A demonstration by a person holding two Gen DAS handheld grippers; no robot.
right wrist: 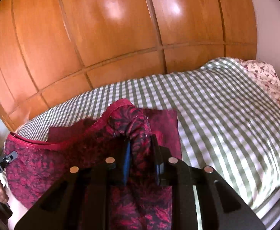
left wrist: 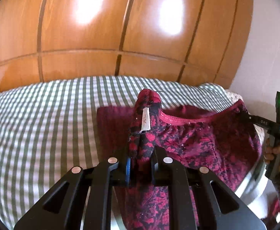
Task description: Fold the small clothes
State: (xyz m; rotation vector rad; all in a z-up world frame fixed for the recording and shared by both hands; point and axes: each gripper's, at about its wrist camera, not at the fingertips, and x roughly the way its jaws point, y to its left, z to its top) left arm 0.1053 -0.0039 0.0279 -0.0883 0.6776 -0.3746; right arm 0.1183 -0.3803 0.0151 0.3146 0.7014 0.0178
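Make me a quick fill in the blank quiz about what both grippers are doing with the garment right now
The left gripper is shut on the red patterned ____.
The right gripper grips the ____ garment.
A small white ____ shows on the bunched fabric at the left gripper.
The bedcover has a green and white ____ pattern.

Missing words: garment; same; label; checked

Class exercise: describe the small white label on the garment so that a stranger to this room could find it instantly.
Start at the green-and-white checked bedspread before the wooden wardrobe. Above it, a red-and-black patterned garment is stretched between the left gripper and the right gripper. The white label hangs on the bunched fold in the left fingers, the only white patch on it.
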